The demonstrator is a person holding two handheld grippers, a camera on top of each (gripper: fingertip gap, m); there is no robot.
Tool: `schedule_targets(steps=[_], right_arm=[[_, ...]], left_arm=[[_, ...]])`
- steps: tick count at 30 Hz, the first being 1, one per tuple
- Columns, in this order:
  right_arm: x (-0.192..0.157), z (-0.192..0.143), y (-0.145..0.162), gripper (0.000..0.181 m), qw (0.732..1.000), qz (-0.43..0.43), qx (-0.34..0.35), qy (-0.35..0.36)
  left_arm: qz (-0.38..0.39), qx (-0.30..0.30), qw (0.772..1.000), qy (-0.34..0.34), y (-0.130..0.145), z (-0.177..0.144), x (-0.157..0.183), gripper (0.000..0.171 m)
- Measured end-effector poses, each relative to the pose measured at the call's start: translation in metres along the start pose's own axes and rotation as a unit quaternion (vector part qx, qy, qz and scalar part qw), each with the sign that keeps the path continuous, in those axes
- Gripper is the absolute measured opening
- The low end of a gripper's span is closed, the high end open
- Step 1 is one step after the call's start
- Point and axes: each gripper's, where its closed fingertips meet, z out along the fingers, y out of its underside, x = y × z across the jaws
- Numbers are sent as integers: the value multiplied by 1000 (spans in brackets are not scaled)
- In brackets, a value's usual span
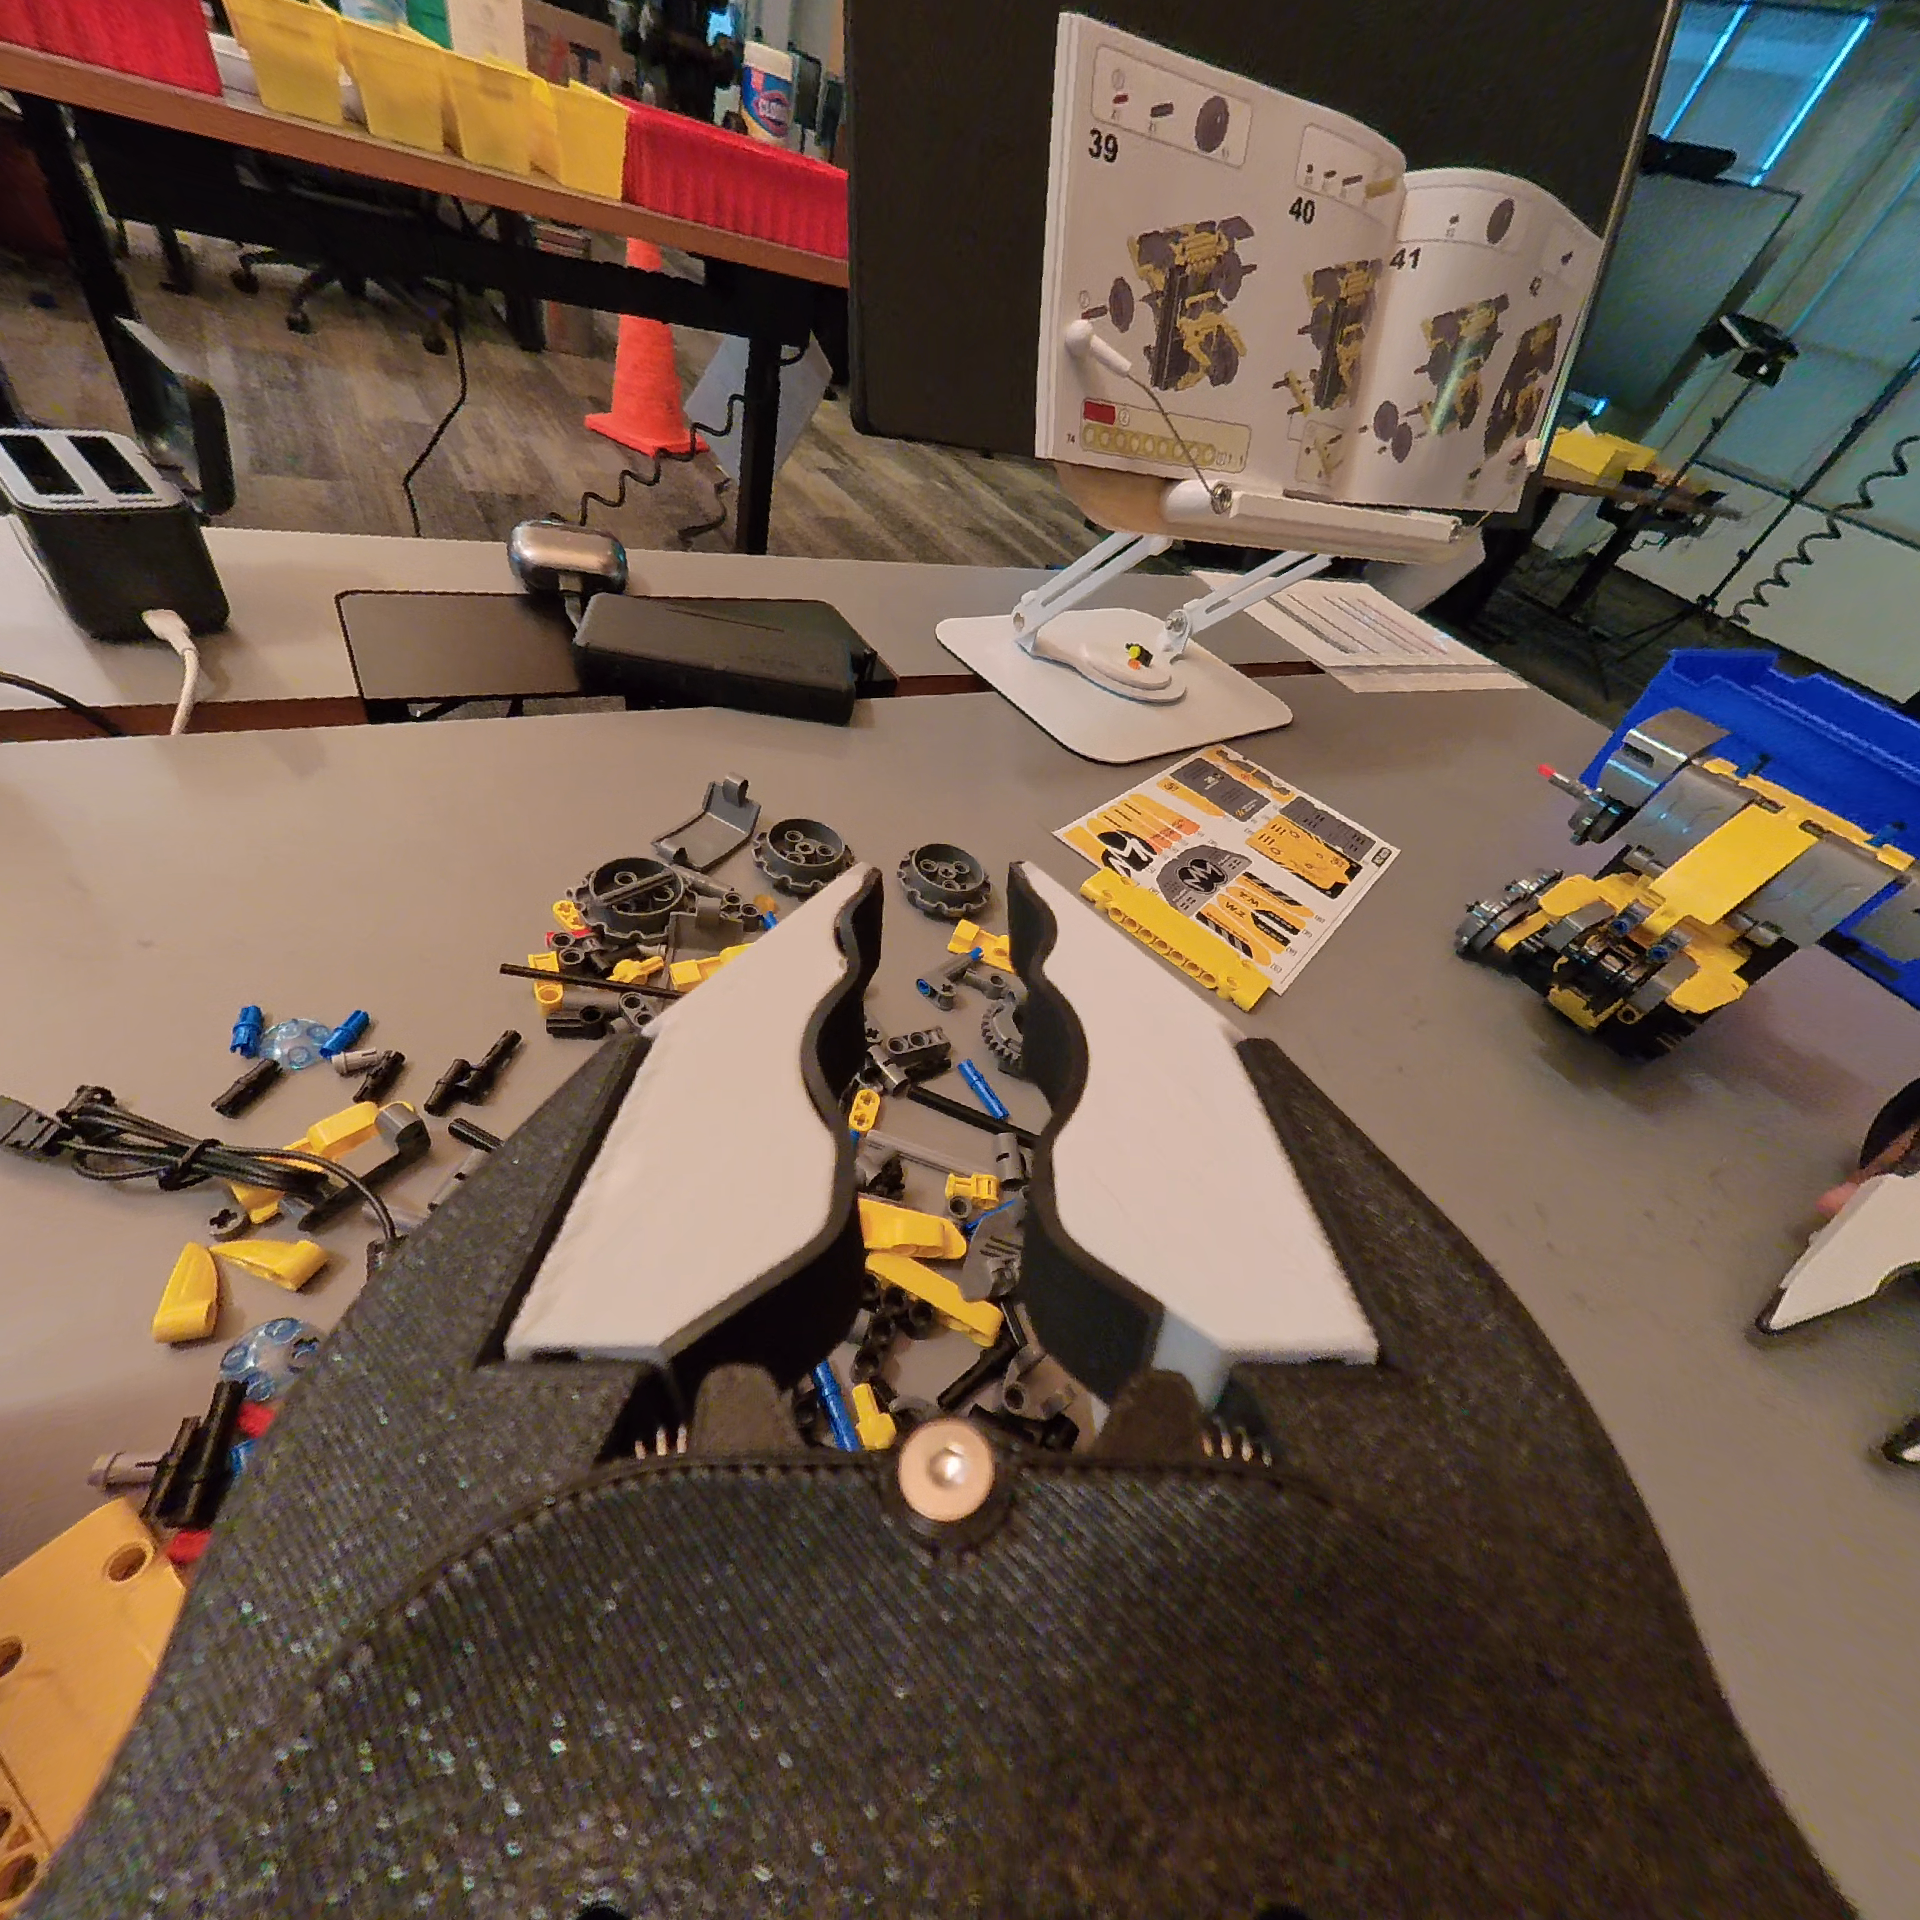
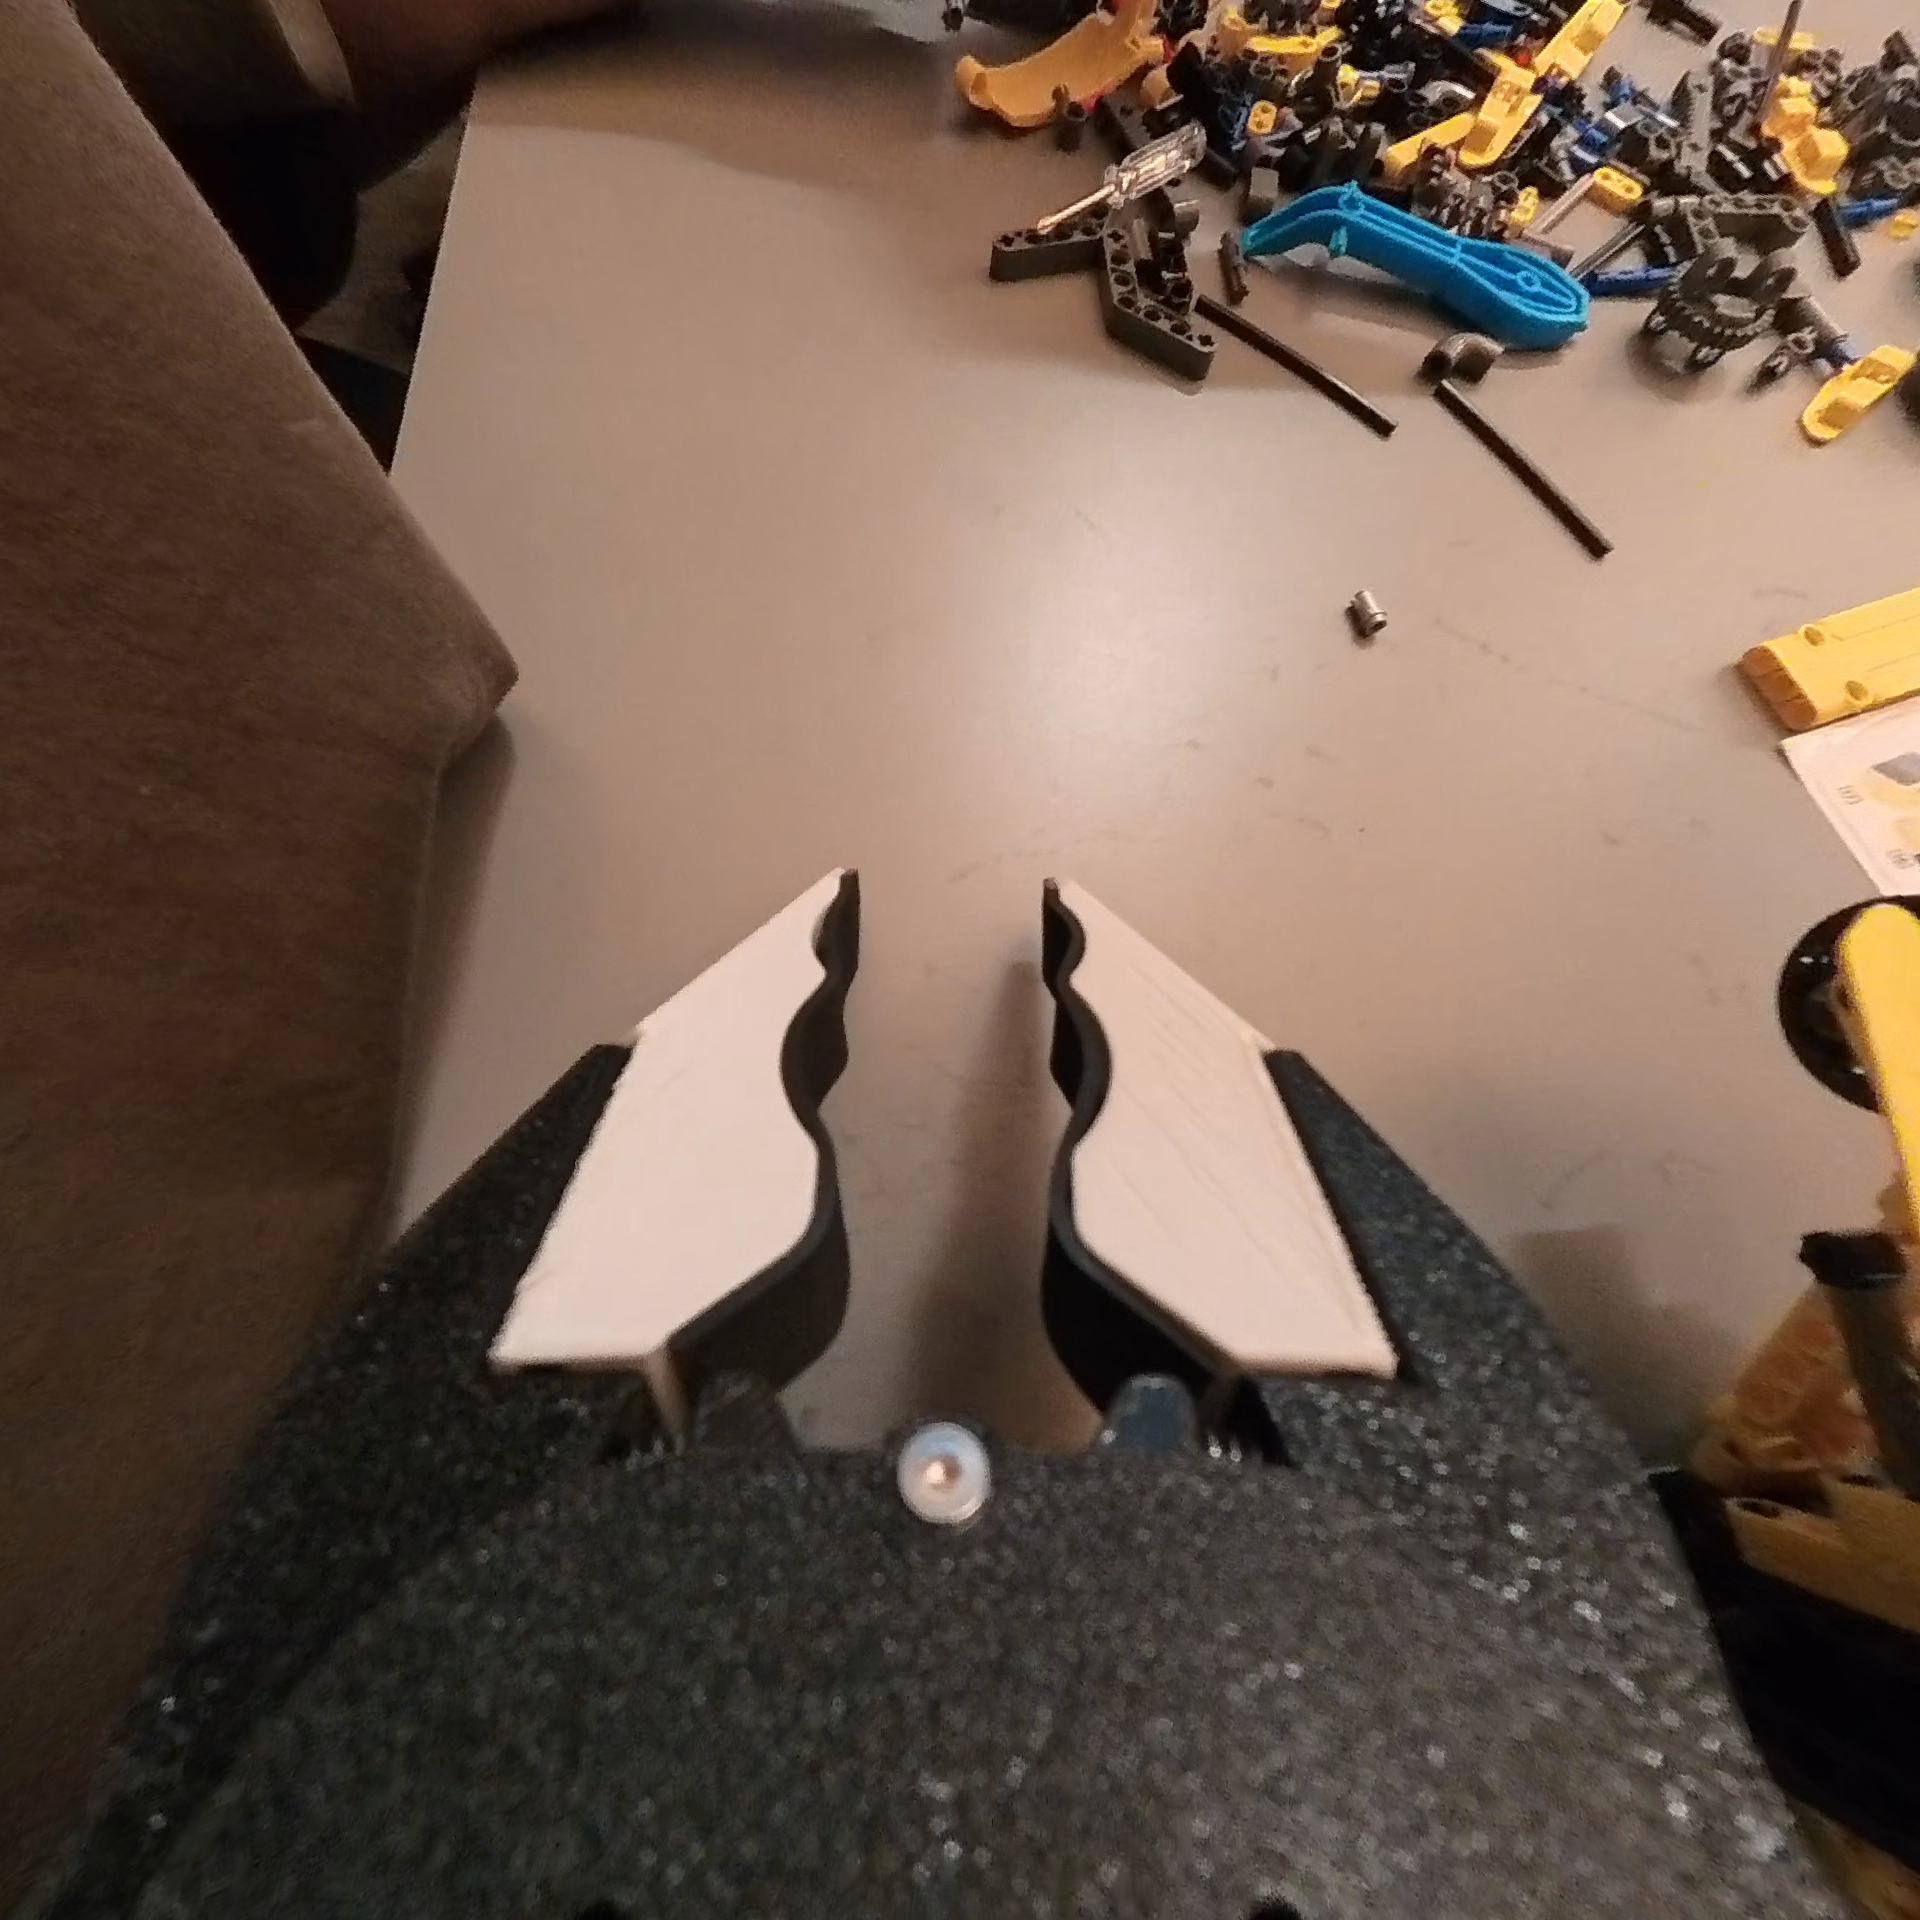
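Left claw spread, empty, above loose brick parts on desk; right claw spread, empty, over bare desk.

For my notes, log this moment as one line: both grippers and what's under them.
left gripper: open, over loose brick parts | right gripper: open, empty, over bare grey table

Matt grey table (faintly scuffed), glossy plastic bricks, paper booklet
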Motion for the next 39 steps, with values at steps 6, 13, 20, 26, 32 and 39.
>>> schedule_targets(steps=[6, 13, 20, 26, 32, 39], right_arm=[[0, 0, 0, 35, 1000, 1, 1, 0], [1, -3, -2, 36, 1000, 13, 12, -5], [2, -6, -4, 36, 999, 29, 22, -14], [3, -6, -5, 37, 999, 41, 24, -21], [5, -7, -6, 37, 998, 51, 31, -26], [5, -7, -5, 37, 998, 52, 28, -26]], left_arm=[[-1, -1, 1000, 1, 0, 0, 0, 23], [-1, -2, 1000, -2, 1, 1, -1, 23], [4, 5, 1000, -22, -4, -7, -11, 23], [-10, 46, 998, -39, -21, -25, -23, 22], [-11, 42, 998, -39, -19, -24, -23, 22], [-9, 36, 999, -36, -17, -21, -21, 22]])
